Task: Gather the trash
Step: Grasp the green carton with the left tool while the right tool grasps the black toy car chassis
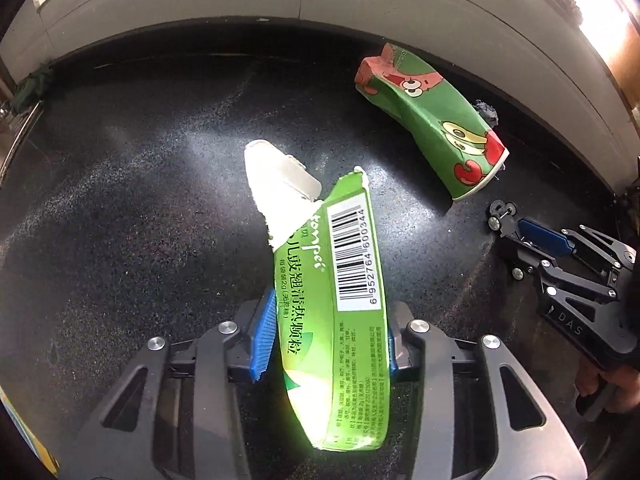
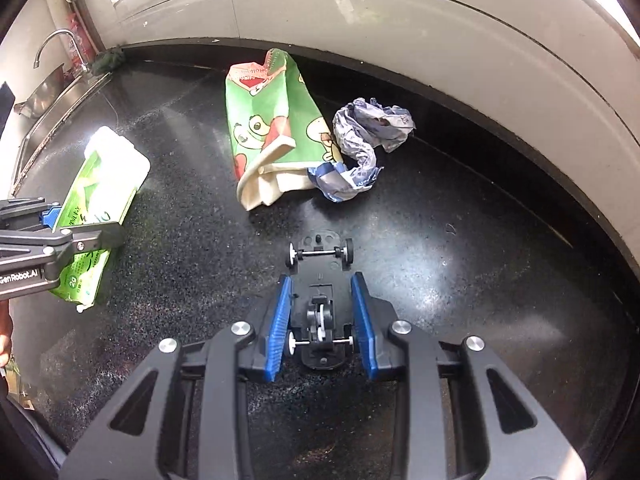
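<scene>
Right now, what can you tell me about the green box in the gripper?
The green box is thin cardboard, squashed flat, printed with Chinese text and a white barcode label. Its far end is torn open, showing a white inside and a bent flap. The left gripper is shut on its lower half, a blue pad pressing each side, and holds it above the black counter. Nothing else touches it.
</scene>
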`<state>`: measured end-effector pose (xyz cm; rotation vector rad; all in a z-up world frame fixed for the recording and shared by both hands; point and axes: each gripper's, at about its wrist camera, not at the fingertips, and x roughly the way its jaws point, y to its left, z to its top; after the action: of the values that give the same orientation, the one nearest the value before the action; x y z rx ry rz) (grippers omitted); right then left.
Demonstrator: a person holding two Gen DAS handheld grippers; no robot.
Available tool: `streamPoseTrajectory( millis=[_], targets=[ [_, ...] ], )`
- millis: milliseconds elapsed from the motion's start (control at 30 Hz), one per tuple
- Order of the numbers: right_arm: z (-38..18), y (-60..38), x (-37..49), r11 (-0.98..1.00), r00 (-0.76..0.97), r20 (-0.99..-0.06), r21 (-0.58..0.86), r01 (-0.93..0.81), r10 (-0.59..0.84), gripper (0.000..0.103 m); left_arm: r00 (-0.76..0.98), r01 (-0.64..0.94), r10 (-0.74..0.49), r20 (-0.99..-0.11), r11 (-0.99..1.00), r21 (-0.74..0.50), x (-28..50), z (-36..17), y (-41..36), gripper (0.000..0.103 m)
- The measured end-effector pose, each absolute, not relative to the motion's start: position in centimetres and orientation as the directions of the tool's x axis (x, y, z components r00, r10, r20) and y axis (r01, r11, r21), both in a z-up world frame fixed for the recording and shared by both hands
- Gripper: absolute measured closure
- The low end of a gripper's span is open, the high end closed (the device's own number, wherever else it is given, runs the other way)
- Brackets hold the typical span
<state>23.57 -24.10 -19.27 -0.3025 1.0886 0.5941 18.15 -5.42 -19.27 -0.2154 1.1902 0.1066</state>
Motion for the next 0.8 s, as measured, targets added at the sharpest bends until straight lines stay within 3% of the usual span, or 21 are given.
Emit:
streamPoseTrajectory(
  millis=[300,800],
  targets=[
    [-16.8,-25.2,20.1,0.856,0.363,-0.885,0.072,-0.513,0.292,0.072,0.459,-0.067,0.011,-0.888,0.998,-0.022,16.6,-14.3,-7.4,0.065],
    [-7.7,-23.3,12.1,0.864,0.468,-0.814,0.080,-0.497,0.344,0.072,0.532,-0.035,0.045,-0.846,0.999,0.031,8.8,-9.9,-5.8,0.065]
  ],
)
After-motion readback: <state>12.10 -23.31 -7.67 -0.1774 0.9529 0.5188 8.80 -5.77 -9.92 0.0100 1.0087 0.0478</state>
